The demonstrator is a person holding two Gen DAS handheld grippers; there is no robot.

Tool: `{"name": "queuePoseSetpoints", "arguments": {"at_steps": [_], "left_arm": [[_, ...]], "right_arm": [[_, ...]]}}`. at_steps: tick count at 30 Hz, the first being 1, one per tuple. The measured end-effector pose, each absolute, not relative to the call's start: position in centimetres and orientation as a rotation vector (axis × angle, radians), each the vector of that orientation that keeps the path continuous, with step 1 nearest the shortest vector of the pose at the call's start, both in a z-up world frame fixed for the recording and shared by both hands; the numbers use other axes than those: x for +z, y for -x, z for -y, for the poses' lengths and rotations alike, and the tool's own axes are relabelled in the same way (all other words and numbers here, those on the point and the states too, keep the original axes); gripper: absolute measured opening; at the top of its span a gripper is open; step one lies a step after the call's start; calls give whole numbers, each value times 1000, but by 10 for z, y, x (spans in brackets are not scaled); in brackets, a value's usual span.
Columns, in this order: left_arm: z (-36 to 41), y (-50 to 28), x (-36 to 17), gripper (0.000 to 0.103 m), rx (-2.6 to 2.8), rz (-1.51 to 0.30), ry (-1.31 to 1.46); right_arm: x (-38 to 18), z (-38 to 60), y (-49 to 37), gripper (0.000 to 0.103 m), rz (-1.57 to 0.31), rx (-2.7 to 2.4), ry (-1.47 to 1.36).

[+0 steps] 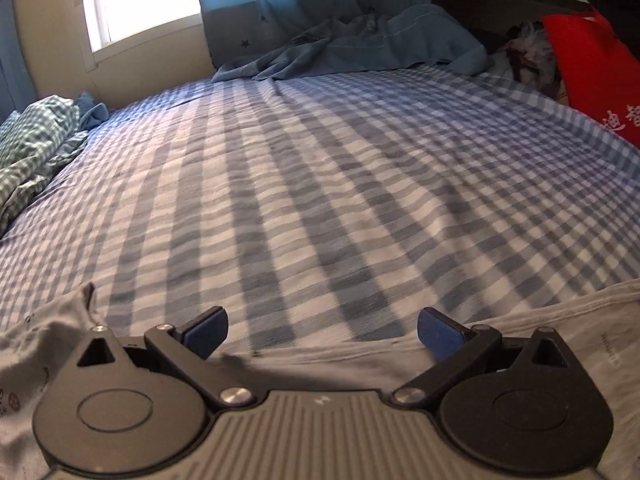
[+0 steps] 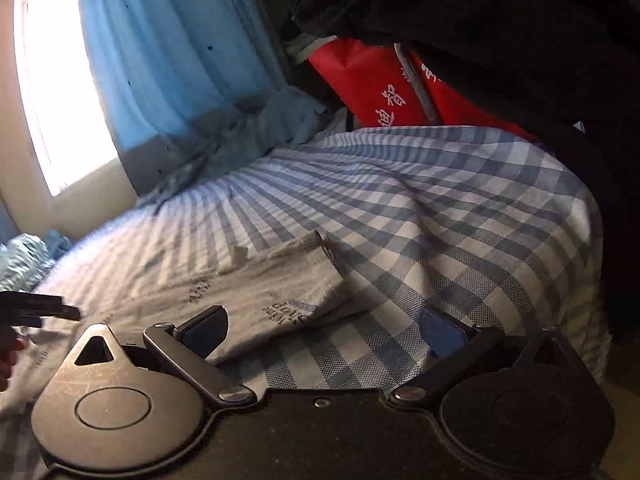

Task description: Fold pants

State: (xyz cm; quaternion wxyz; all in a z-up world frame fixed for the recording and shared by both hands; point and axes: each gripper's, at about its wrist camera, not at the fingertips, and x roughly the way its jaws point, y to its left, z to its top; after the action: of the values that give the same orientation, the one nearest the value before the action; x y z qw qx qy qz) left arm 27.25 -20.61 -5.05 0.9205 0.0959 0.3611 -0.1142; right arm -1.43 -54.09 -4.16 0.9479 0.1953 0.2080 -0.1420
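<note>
Light grey pants with small printed text lie flat on the blue-and-white checked bed sheet. In the left wrist view the pants run along the near edge, under and beside my left gripper, which is open and empty with its blue pads just above the cloth edge. In the right wrist view one end of the pants lies left of centre; my right gripper is open and empty, its left finger over the cloth. The left gripper's tip shows at the far left.
The checked sheet covers the bed. A crumpled green checked cloth lies at the left edge. Blue curtain fabric bunches at the far side under the window. A red bag and dark hanging clothes stand at right.
</note>
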Motion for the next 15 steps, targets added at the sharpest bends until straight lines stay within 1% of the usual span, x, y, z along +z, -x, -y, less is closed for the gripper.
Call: {"name": "queuePoseSetpoints", "arguments": {"at_steps": [2,3,5,6,10,12,14,15], "left_arm": [[233,-262,-44,103,-297,-705,-203],[251,-261,-42,103,-350,-691,-207],[284,-254,-39,103,-467,-692,-221],[301,-251,-39,103,-526,-699,-236],[371,-234,-41,103,-739,-691,-330],[401,-226,-45,103,-803,-680,-386],[429,-218,-54,103,-852,-674,-451],[440,-216,-58,103,-860,-678,-487]], "right_arm": [[-42,540,14,100,-430,-253,-392],[-41,538,13,95,-433,-225,-390],[-38,532,6,89,-442,-166,-399],[-39,532,5,84,-450,-152,-409],[-36,530,2,80,-471,-151,-446],[-35,533,-1,75,-480,-166,-463],[-35,537,-4,73,-482,-178,-489],[-35,538,-6,69,-482,-188,-494]]}}
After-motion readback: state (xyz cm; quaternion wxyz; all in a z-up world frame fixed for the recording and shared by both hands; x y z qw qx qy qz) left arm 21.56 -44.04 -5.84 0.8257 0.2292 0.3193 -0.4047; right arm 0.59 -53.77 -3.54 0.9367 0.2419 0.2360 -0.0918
